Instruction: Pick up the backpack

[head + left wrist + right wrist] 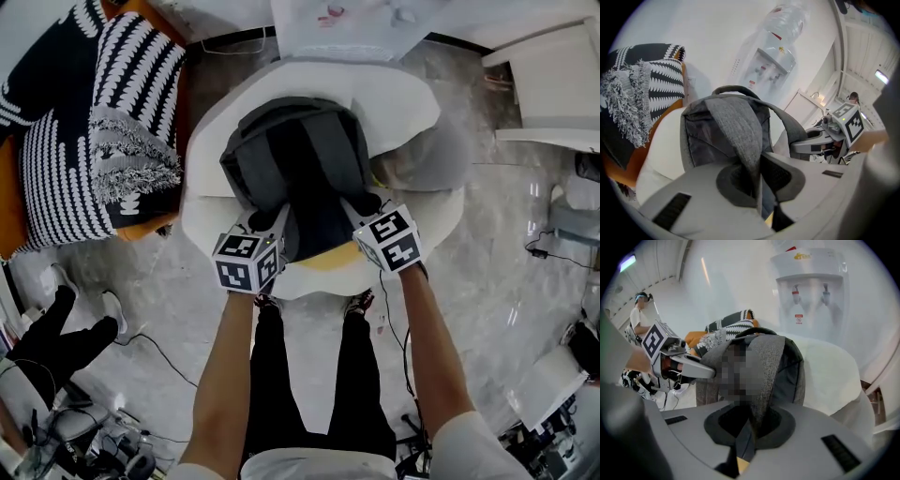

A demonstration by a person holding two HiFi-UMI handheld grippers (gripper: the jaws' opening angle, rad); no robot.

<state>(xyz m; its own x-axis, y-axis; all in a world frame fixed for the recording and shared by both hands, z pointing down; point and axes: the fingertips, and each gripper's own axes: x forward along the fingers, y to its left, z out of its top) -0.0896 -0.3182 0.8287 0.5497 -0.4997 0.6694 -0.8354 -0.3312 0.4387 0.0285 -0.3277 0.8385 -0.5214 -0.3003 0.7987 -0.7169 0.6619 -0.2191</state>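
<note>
A dark grey backpack rests on a white round seat, its straps facing me. My left gripper is shut on the backpack's left shoulder strap, which runs up out of the closed jaws to the bag. My right gripper is shut on the right shoulder strap in the same way. In the left gripper view the backpack stands upright with its top handle arched above it. Across the bag, each gripper view shows the other gripper.
An orange chair holding black-and-white patterned cushions stands to the left of the seat. A water dispenser is against the wall behind. My legs and shoes stand at the seat's front edge. Cables lie on the marble floor.
</note>
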